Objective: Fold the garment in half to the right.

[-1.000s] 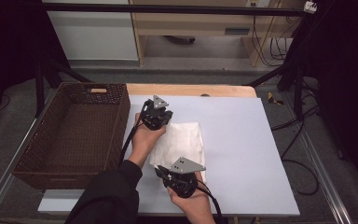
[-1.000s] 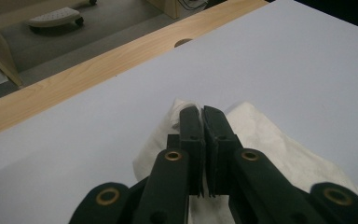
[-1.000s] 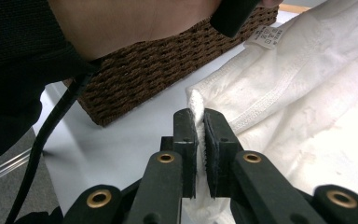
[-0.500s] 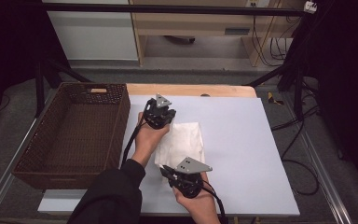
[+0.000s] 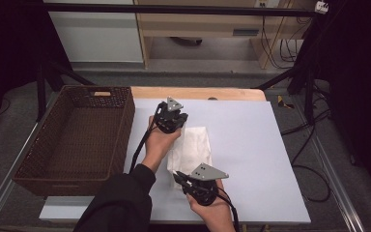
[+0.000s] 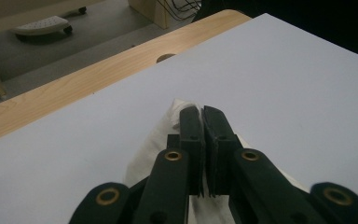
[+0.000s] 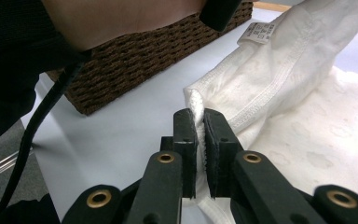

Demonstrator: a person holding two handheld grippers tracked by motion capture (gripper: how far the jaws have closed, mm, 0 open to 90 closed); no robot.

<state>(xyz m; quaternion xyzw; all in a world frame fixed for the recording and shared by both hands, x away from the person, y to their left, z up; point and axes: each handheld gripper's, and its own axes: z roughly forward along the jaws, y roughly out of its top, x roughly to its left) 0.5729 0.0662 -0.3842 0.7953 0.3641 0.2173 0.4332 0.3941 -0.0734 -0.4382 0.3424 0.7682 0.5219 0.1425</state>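
- Surface [image 5: 251, 159]: pale blue-white sheet over a wooden top, whose bare strip shows at the far edge. Beyond it are grey floor, light cabinets and hanging cables.
- Right tool [image 5: 178, 175], near edge: jaws clenched on the near hem of the white cloth [image 5: 193, 147]. Since the earlier frames this tool has moved toward the person, drawing the cloth out.
- White cloth: lies mid-surface between both tools, its long axis running near to far. A sewn label [image 7: 257, 31] shows in the right gripper view.
- Left tool [image 5: 170, 121], far end: jaws clenched on the cloth's far corner.
- Wicker basket [image 5: 84, 99]: stands left of the cloth.
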